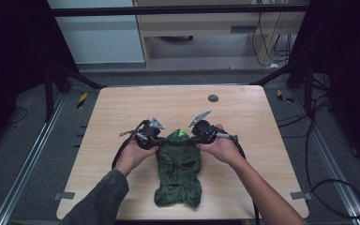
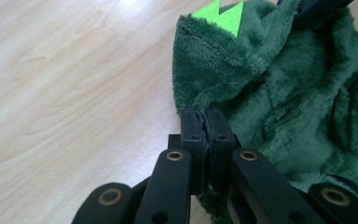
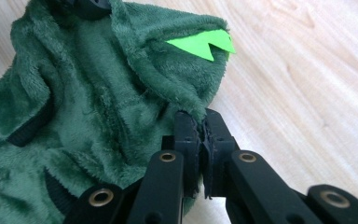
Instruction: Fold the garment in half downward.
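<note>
Green plush costume (image 1: 178, 171) lies mid-table, hood end away from me. My left gripper (image 1: 155, 143) and right gripper (image 1: 198, 140) are both clamped tight on the hood's edge. Guessing next is lifting evenly to fold or straighten it.

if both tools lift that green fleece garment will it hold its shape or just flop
Probably flop: the green fleece garment lies rumpled and folded on the table, so its unheld end would likely hang. It looks plush and thin, so likely light. The left tool and right tool are shut on its edge, and the fuzzy pile should resist slipping.
</note>
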The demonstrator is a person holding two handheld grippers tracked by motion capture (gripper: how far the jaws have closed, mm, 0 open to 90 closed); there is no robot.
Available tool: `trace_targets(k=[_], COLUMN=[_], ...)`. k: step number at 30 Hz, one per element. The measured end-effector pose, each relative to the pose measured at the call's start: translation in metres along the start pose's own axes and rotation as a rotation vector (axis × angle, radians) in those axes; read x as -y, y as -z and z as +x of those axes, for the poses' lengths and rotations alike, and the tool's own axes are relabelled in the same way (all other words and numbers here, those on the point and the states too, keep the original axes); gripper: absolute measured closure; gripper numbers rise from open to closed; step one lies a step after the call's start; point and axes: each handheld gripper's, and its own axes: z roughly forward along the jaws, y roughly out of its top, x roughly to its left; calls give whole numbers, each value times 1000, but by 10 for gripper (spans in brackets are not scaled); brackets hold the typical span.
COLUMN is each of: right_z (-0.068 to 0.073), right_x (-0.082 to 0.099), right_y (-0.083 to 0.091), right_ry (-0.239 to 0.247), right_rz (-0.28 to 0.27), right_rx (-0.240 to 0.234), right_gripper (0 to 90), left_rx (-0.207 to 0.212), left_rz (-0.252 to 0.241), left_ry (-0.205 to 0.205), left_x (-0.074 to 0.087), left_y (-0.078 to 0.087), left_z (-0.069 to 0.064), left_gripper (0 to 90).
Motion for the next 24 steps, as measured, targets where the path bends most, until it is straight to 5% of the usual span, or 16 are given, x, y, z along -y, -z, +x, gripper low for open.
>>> trace_targets(k=[24], right_z=[-9], right_x=[-29], right_y=[14], right_ry=[45], right_rz=[-26], right_rx=[41], right_gripper=[864], left_rx=[-46], left_rz=[-27], left_ry=[-14], left_x=[-21], left_y=[13], left_z=[16], left_gripper=[876])
